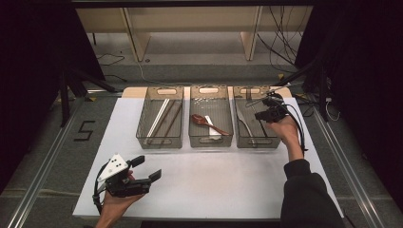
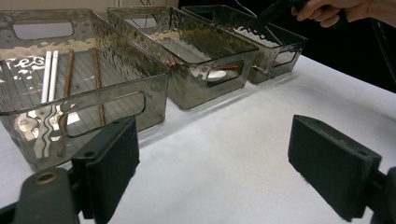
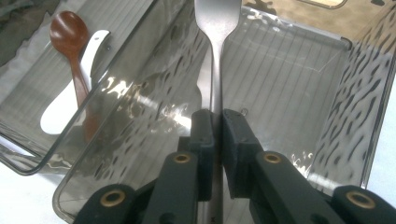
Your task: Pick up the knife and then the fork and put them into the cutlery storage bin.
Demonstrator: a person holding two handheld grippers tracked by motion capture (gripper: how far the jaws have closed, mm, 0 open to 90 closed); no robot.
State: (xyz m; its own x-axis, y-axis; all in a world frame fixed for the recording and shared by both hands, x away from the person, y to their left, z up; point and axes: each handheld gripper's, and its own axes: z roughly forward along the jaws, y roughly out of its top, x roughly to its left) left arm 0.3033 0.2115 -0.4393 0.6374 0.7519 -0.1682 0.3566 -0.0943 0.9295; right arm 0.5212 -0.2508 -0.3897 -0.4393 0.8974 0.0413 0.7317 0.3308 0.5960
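Right gripper view: the right gripper [image 3: 215, 122], clamped on a metal fork [image 3: 215, 56] over the right-hand bin [image 3: 369, 116], seems mid-placement; next, lowering and release, while the left gripper [image 1: 142, 171] waits open.

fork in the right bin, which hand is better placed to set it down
Right: the right gripper is shut on the fork over the right bin. The left gripper is open, far off.
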